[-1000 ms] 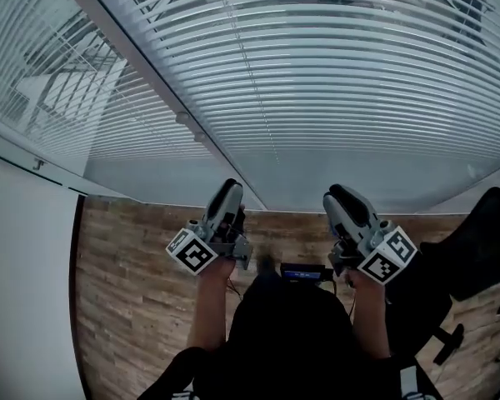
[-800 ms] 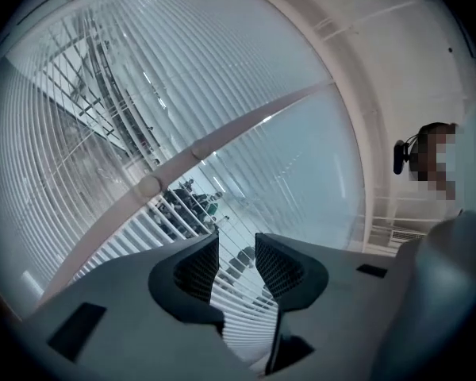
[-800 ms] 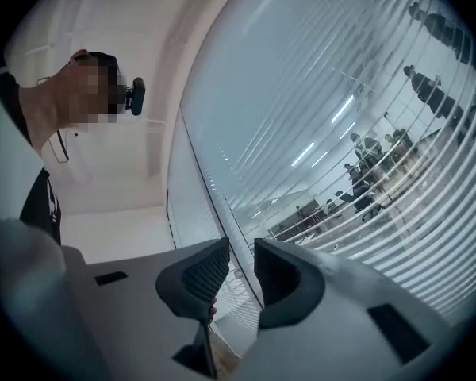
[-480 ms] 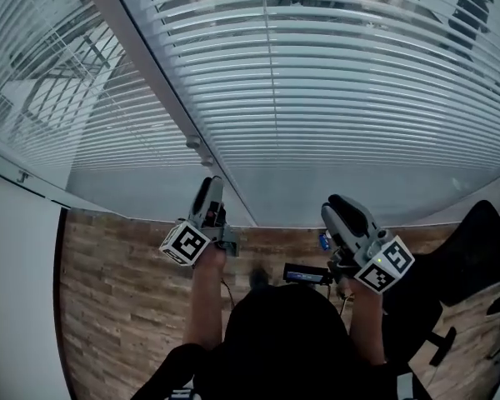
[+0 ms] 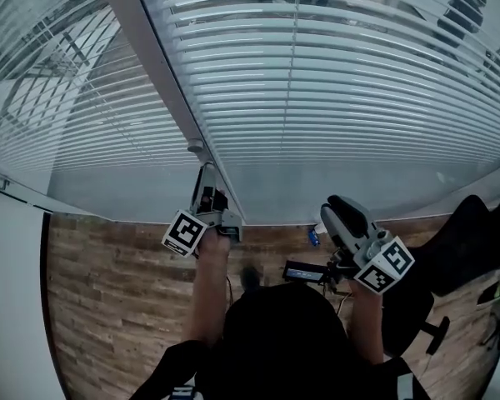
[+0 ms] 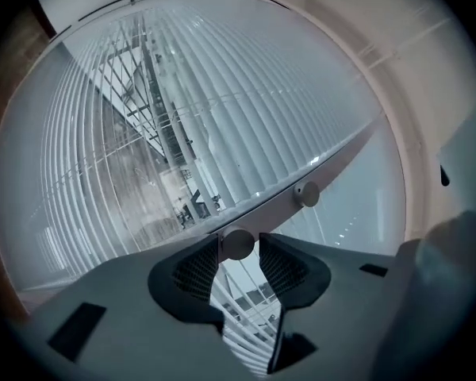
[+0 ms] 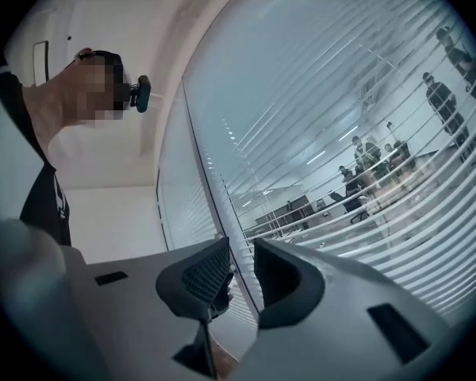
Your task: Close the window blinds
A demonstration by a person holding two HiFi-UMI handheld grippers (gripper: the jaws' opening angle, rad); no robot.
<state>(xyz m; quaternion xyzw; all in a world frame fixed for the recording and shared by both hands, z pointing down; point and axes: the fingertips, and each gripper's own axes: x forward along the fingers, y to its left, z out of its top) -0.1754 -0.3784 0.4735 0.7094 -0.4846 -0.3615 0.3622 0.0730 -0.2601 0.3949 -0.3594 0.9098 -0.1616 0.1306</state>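
Wood-plank floor (image 5: 108, 307) across lower frame. White wall (image 5: 8, 307) at lower left. Glazed partition, white mullion (image 5: 162, 82), fills upper frame. Black office chair (image 5: 467, 240) lower right.

ahead: glass pane (image 5: 342, 186) blocks | knob (image 6: 238, 243) juts from frame (image 5: 162, 82) | right: chair (image 5: 471, 240)

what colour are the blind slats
The slats are white, clearest in the head view.

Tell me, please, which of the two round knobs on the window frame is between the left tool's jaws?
The nearer knob, between the closing jaws of the left tool; the other knob sits farther along the frame, clear of it.
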